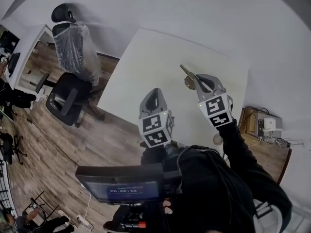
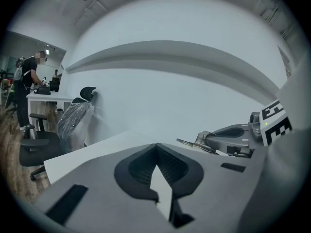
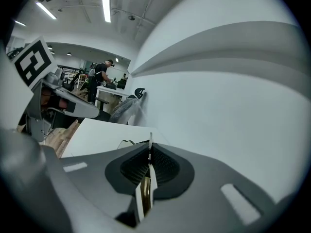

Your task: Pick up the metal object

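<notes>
my right gripper [image 1: 195, 79] clenching thin metal object [image 1: 185, 72], upper centre-right of frame, seemingly clear of white table [image 1: 146, 64]. left gripper [image 1: 154, 93] idling, jaws together, empty. pick-up looking nearly complete; next move needing firm, level hold against slipping.

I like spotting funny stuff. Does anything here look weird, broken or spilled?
Only one oddity: the office chair beside the white table has its back wrapped in clear plastic. Nothing looks spilled or broken. The metal object is pinched in the right gripper.
</notes>
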Action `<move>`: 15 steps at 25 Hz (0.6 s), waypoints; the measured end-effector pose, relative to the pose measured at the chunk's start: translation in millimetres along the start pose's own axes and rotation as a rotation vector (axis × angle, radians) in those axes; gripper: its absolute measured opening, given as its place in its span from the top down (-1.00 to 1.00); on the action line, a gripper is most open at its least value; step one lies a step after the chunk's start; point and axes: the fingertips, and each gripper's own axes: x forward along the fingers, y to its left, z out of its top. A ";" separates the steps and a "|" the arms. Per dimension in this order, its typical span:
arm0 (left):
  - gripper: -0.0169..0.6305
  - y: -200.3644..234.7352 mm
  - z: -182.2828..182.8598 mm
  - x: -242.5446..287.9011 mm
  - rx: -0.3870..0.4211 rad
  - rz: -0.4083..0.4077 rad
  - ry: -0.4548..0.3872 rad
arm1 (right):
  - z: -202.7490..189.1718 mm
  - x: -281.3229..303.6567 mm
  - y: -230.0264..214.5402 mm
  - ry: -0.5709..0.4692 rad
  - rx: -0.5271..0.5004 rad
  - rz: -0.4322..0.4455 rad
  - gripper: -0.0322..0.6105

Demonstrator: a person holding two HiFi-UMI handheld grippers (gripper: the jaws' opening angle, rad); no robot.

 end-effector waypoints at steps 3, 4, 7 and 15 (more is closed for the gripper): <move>0.95 -2.9 9.6 2.4 0.005 -0.007 -0.024 | 11.2 -5.2 -10.6 -0.036 0.021 -0.019 0.89; 0.95 -3.6 13.3 2.5 0.006 -0.010 -0.032 | 16.4 -7.8 -13.4 -0.050 0.026 -0.025 0.89; 0.95 -7.6 23.9 0.9 0.008 -0.019 -0.055 | 34.6 -19.8 -21.9 -0.108 0.049 -0.041 0.89; 0.95 -17.9 55.4 -5.9 0.013 -0.040 -0.121 | 98.2 -59.3 -44.2 -0.306 0.090 -0.077 0.89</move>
